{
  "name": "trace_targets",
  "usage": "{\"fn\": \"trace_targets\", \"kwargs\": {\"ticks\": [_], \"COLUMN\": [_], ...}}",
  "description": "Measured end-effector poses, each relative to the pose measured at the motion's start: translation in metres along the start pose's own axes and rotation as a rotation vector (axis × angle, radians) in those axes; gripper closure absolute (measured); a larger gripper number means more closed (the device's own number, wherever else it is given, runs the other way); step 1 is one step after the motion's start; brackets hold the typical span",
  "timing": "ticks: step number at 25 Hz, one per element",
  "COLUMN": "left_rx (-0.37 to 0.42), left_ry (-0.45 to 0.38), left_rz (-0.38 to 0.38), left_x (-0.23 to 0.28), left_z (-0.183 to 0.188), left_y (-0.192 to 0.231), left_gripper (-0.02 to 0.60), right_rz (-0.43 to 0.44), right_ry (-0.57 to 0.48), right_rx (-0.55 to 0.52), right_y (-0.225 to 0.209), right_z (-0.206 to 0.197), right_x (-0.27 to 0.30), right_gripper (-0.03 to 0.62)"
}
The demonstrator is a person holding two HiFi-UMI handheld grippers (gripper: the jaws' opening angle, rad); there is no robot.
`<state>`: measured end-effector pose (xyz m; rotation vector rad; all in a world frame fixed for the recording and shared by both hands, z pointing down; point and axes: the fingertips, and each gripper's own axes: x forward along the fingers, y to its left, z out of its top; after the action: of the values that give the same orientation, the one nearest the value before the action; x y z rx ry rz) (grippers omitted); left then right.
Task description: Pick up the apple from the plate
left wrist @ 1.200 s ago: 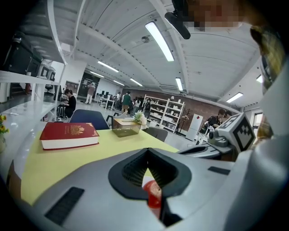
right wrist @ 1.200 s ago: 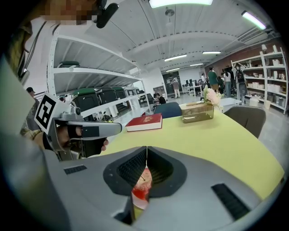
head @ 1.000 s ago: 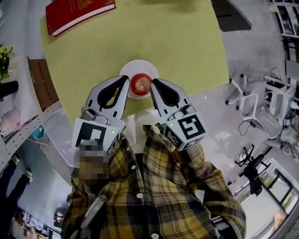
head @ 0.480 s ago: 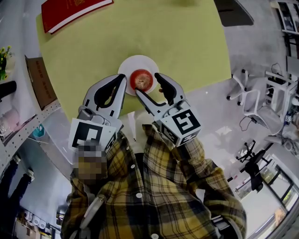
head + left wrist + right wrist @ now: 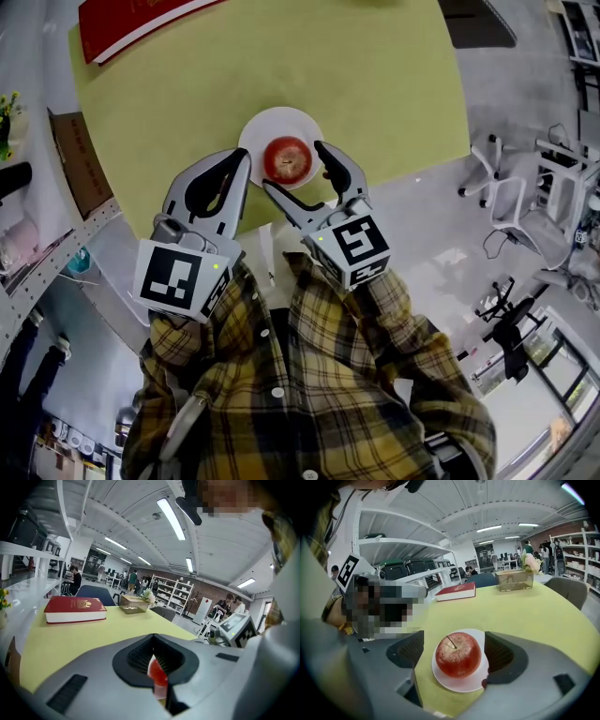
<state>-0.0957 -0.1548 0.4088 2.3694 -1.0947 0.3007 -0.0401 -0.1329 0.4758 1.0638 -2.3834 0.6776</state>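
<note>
Apple (image 5: 288, 158) sits on plate (image 5: 272, 122), untouched, between jaws of right gripper (image 5: 292, 167), just opened wide; left gripper (image 5: 242, 159) jaws pressed together.

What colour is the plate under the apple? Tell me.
White; the plate under the red apple shows best in the right gripper view.

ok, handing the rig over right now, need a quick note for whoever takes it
Left gripper: shut, empty, by the plate.
Right gripper: jaws have just been opening and now stand wide. The apple is between them, pads clear of it on both sides.
Apple: on the plate, stem up.
Done: right gripper lined up around the apple.
Left: close on the apple, lift it off the plate.
</note>
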Motion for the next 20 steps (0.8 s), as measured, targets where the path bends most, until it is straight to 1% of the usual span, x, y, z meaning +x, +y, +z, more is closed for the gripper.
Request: {"fn": "trace_targets", "kwargs": {"ticks": [10, 20], "left_rx": [-0.018, -0.035], "left_ry": [0.027, 0.043], "left_rz": [-0.008, 0.002], "left_x": [0.006, 0.009], "left_z": [-0.012, -0.02], "left_y": [0.002, 0.007], "left_gripper": [0.575, 0.575], "right_rz": [-0.01, -0.014], "right_ry": [0.042, 0.079], "right_rx": [-0.032, -0.051], "right_y": [-0.002, -0.006], "right_z": [-0.023, -0.037], "right_x": [0.013, 0.023], "right_gripper": [0.206, 0.204]}}
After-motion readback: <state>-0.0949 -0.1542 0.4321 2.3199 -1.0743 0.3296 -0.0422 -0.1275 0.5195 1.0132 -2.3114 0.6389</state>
